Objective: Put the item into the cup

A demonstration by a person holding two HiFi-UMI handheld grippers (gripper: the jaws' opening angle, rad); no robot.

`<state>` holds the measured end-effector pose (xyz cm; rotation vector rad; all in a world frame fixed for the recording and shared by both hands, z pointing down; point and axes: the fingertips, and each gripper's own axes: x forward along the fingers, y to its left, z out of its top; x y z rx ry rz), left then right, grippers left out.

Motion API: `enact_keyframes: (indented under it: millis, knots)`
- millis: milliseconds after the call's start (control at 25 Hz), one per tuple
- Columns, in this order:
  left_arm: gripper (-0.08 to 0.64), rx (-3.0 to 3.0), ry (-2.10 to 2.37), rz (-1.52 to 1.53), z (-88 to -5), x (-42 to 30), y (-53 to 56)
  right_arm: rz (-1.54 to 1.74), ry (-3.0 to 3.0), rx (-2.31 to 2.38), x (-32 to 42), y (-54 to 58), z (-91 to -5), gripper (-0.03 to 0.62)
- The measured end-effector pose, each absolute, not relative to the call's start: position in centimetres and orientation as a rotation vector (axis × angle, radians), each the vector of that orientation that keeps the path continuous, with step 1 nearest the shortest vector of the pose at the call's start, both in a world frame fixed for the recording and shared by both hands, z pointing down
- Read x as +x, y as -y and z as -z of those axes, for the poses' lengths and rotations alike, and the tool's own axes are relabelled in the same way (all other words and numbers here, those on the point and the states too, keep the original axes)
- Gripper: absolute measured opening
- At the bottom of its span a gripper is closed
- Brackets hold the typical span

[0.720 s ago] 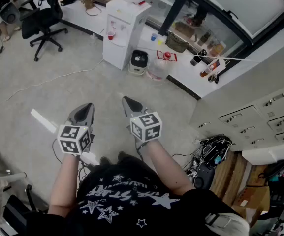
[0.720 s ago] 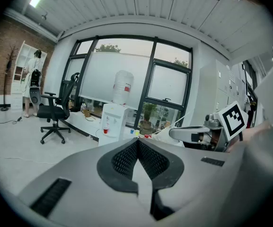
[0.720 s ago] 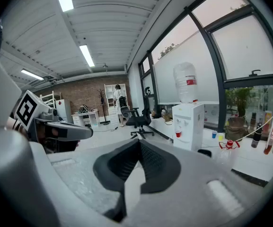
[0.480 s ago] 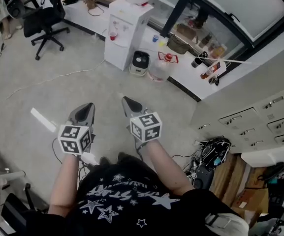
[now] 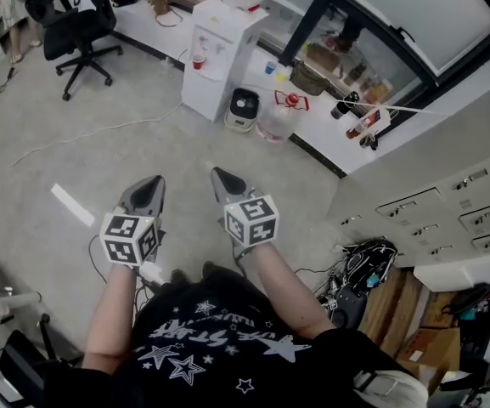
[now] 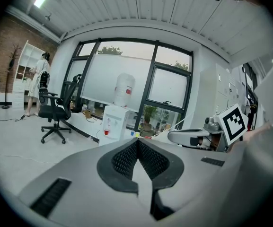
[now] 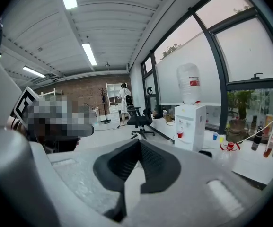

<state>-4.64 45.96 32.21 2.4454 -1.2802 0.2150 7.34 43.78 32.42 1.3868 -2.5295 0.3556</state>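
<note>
My left gripper [image 5: 150,184] and right gripper [image 5: 220,178] are held side by side in front of the person's body, over the grey floor [image 5: 100,160]. Both are shut with nothing between the jaws. The left gripper view shows its tips [image 6: 137,141] meeting, and the right gripper view shows the same [image 7: 139,142]. No item for the task is in sight. A small red cup [image 5: 198,59] sits in the white water dispenser [image 5: 219,53], far ahead of both grippers. A blue cup [image 5: 266,65] stands on the low ledge [image 5: 312,113] behind it.
A black office chair [image 5: 79,28] stands at the back left. A small bin [image 5: 244,106] and a clear water jug [image 5: 277,117] sit beside the dispenser. Grey drawer cabinets [image 5: 431,206] and a tangle of cables [image 5: 359,270] are at the right. A cable [image 5: 83,134] runs across the floor.
The head view has drifted slightly, so the room sits a little lower in the picture. Both grippers stay shut in the same place.
</note>
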Motion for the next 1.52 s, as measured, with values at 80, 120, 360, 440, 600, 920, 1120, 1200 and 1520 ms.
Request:
enact_keyframes:
  millis: [80, 120, 360, 440, 600, 920, 1120, 1200, 1520]
  knots:
    - [0.006, 2.445, 1.271, -0.209, -32.3, -4.6, -46.2, -0.333, 2.53, 1.387, 7.0, -44.0, -32.3, 0.0]
    - [0.006, 2.445, 1.27, -0.203, -32.3, -4.6, -46.2, -0.33, 2.533, 1.387, 6.9, -44.1, -32.3, 0.002]
    - [0.006, 2.449, 1.247, -0.225, -32.6, -5.0, -47.7, -0.365, 2.535, 1.412, 6.6, -44.9, -32.5, 0.0]
    - [0.006, 2.448, 1.236, -0.231, -32.5, -5.7, -48.0, -0.377, 2.53, 1.422, 6.2, -45.1, -32.6, 0.0]
    - [0.006, 2.439, 1.237, -0.24, -33.1, -7.2, -47.8, -0.386, 2.512, 1.435, 5.8, -45.6, -33.2, 0.0]
    - [0.006, 2.43, 1.24, -0.255, -34.1, -7.7, -46.0, -0.429, 2.479, 1.465, 6.4, -44.2, -34.6, 0.0]
    - [0.006, 2.396, 1.257, -0.255, -35.5, -7.5, -44.3, -0.447, 2.479, 1.428, 6.3, -42.2, -36.0, 0.0]
    - [0.006, 2.386, 1.269, -0.254, -35.7, -7.5, -43.2, -0.453, 2.482, 1.412, 6.3, -41.1, -36.3, 0.0]
    - [0.006, 2.351, 1.272, -0.29, -37.3, -6.4, -37.5, -0.516, 2.477, 1.411, 7.7, -34.9, -37.9, 0.0]
